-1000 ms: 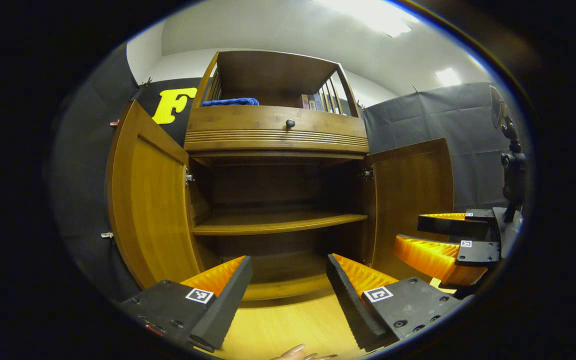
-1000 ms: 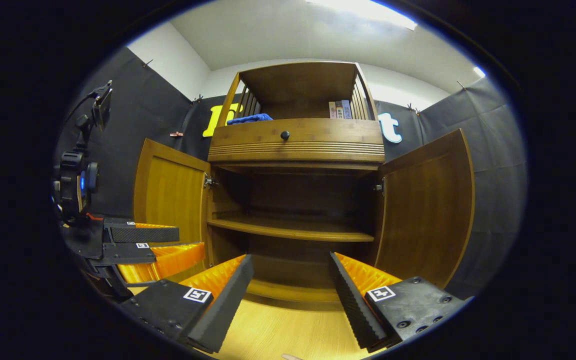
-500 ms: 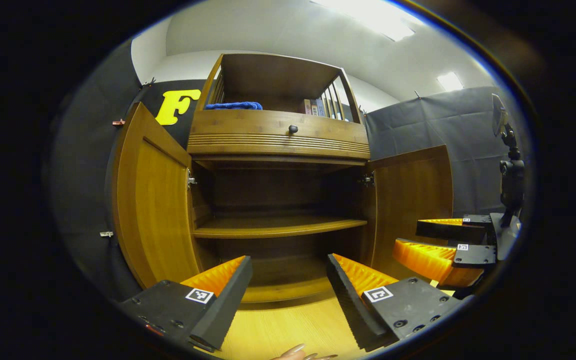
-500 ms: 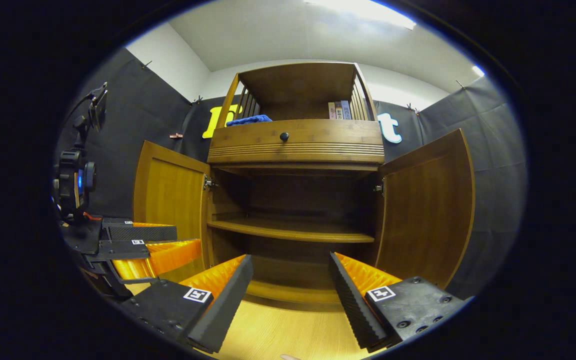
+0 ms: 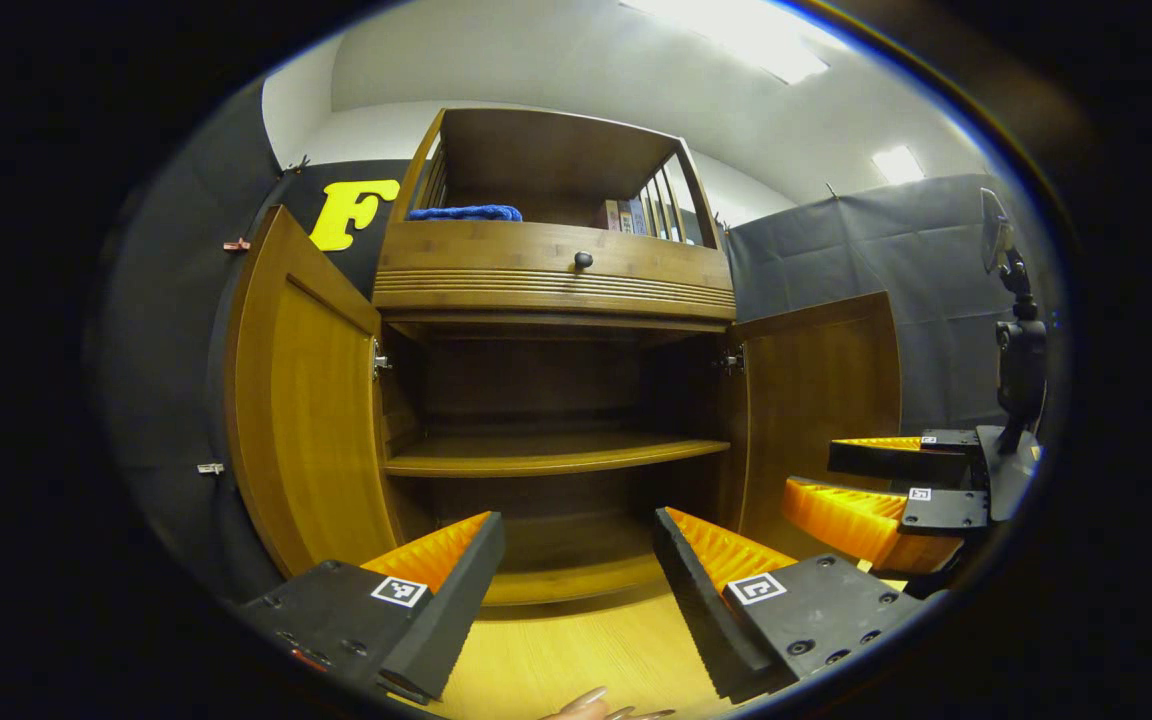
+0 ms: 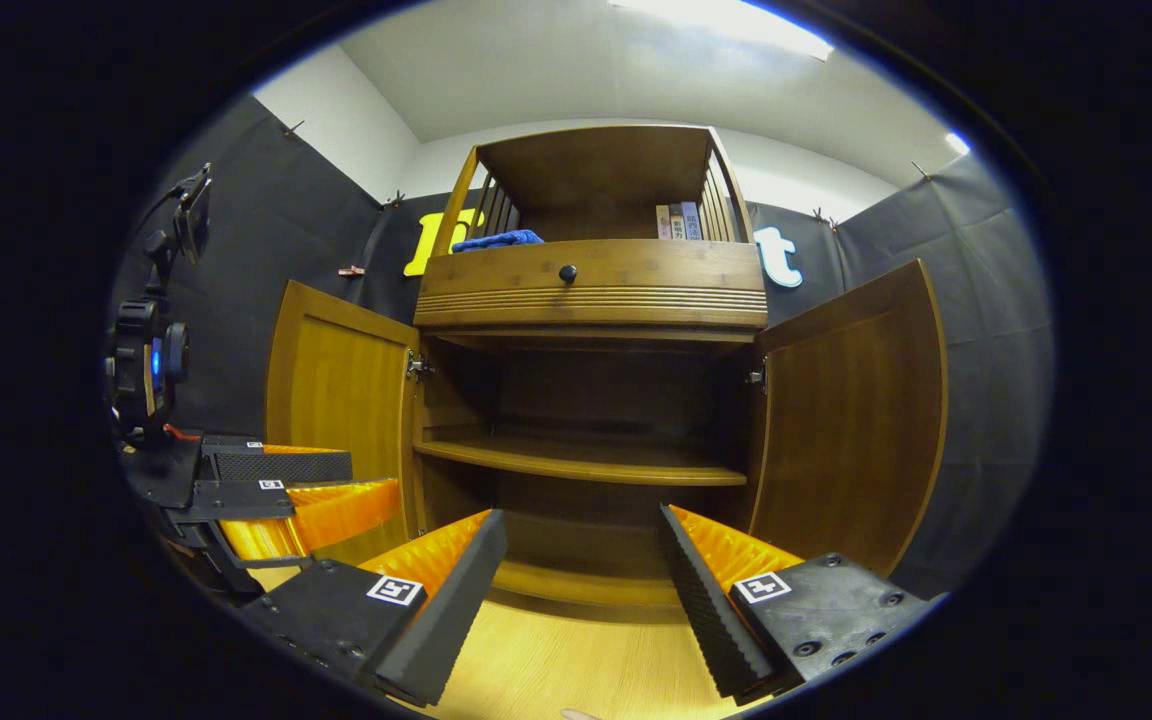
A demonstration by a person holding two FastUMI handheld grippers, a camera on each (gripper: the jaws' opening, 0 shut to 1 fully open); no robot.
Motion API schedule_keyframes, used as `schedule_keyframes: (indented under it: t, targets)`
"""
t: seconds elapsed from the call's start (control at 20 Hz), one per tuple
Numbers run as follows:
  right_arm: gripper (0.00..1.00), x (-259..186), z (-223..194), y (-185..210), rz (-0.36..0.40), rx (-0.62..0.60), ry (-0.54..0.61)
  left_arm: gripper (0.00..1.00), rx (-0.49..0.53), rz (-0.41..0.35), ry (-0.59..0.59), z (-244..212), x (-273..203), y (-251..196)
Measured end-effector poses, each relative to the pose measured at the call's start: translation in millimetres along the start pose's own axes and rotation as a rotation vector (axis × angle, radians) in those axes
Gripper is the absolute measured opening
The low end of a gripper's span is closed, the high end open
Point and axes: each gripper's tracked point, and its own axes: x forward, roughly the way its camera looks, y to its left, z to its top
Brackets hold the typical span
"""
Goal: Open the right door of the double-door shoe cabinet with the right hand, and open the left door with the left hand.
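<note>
The brown wooden double-door shoe cabinet point(image 6: 591, 400) stands ahead, its left door point(image 5: 301, 400) and right door point(image 6: 851, 420) both swung wide. The left gripper point(image 5: 576, 585) and right gripper point(image 6: 581, 590) have jaws wide, holding nothing. Both should retreat straight, clear of the doors.

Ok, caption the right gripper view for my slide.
Shoe cabinet with both doors swung open, right gripper open and empty before it.

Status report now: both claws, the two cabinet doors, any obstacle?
Left claw open, empty. Right claw open, empty. Left door and right door both swung wide. Nothing in the way.
</note>
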Motion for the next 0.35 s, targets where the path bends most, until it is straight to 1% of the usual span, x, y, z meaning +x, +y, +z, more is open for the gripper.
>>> schedule_keyframes:
  t: [0.05, 0.35]
  targets:
    - [0.96, -0.1, 0.0, 0.0, -0.001, 0.001, 0.001, 0.94, 0.000, 0.001, 0.000, 0.5, -0.2, 0.5]
    - [0.97, 0.2, -0.1, 1.2, 0.001, -0.008, 0.002, 0.93, 0.002, -0.001, 0.001, -0.9, -1.2, 1.8]
